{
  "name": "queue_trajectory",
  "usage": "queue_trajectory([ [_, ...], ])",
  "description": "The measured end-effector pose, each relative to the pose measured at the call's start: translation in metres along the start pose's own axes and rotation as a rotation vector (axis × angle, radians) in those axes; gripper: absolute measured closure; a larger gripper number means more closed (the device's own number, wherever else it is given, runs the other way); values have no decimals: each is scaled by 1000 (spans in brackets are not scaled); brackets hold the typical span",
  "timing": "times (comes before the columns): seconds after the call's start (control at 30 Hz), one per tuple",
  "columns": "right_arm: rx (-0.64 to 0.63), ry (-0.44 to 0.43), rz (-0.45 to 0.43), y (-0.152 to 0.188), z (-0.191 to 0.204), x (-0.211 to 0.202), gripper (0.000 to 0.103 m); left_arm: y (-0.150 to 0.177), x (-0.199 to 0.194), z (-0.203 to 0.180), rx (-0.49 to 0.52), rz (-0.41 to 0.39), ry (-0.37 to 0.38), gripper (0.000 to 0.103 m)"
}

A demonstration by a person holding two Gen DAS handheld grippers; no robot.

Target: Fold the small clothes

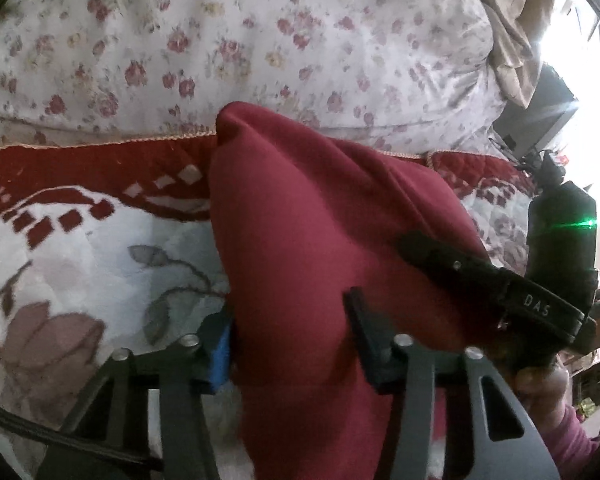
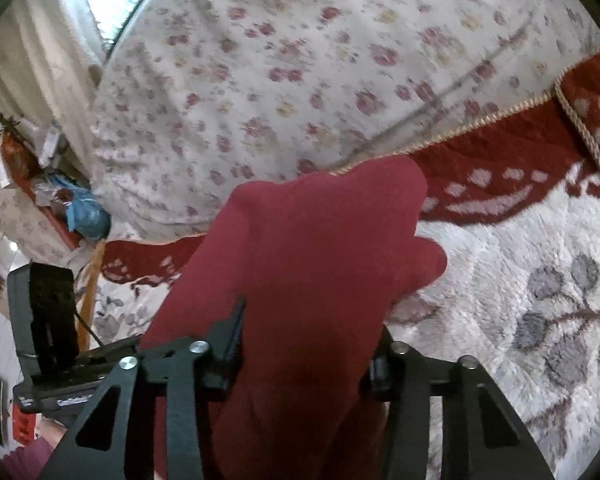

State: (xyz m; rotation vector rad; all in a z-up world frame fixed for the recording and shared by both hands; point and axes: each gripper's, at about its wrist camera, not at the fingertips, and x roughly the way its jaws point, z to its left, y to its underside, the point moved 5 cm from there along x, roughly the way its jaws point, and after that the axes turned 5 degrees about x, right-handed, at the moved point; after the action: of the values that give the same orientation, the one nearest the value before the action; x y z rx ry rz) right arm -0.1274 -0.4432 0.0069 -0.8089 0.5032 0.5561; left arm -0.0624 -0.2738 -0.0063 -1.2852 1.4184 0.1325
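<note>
We hold the maroon garment in both claws, left claw and right claw, each partly closed on cloth. We keep the edge taut and level, then lower it squarely onto the bed quilt.

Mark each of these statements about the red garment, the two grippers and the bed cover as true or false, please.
1. The red garment is plain, without a pattern. True.
2. The left gripper has cloth between its fingers. True.
3. The right gripper hangs empty above the bed. False: the garment fills it.
4. The garment lies flat and fully folded. False: it is lifted and bunched.
5. The quilt has a flower pattern. True.
</note>
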Motion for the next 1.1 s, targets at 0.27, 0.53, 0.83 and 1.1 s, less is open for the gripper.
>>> queue_trajectory([
  [0.27,-46,-108,79,28,55,-25,55,36,-80,-3,3,-4,-53,55],
  [0.53,-57,-26,253,89,65,-3,38,105,-90,24,-103,84,-173,43],
  [0.83,-172,53,8,77,95,-88,37,89,-135,25,-83,-129,-373,7],
  [1.1,-470,135,101,110,150,-54,37,96,-109,32,-1,-88,-433,7],
])
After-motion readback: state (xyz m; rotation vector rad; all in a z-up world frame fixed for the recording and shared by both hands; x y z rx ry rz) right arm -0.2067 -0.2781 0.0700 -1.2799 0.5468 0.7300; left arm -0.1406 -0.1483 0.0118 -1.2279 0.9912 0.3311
